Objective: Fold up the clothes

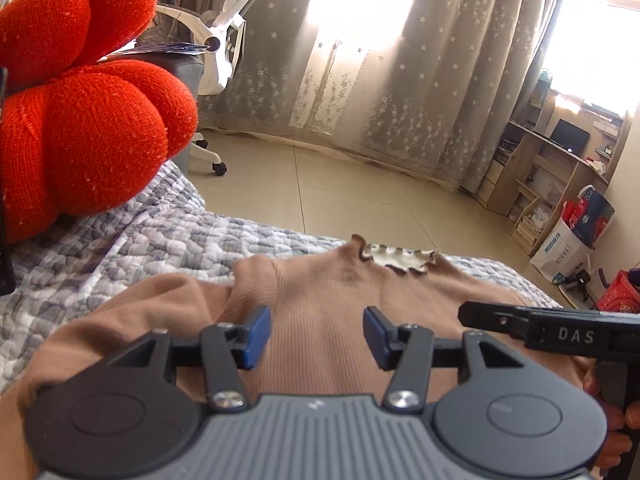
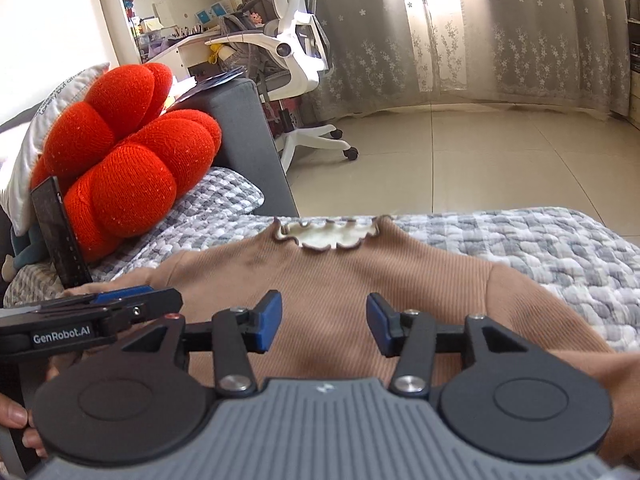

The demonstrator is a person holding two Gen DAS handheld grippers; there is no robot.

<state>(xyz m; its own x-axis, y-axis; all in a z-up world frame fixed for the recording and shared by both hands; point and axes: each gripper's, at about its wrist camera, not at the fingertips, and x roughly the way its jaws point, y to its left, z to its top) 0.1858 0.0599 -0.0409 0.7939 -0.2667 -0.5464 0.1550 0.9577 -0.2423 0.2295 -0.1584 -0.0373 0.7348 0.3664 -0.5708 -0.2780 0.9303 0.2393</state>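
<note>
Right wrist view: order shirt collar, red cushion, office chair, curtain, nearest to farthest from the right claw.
1. Shirt collar, straight ahead of the right claw, on the tan shirt.
2. Red cushion, ahead left on the sofa.
3. Office chair, left of centre on the floor.
4. Curtain, far wall.

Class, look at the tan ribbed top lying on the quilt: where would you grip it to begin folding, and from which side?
Grip the tan top at its right sleeve, coming in from the right side. The sleeve lies flat, spread outward on the quilt, so its outer edge is free to pinch and carry across the body.
</note>
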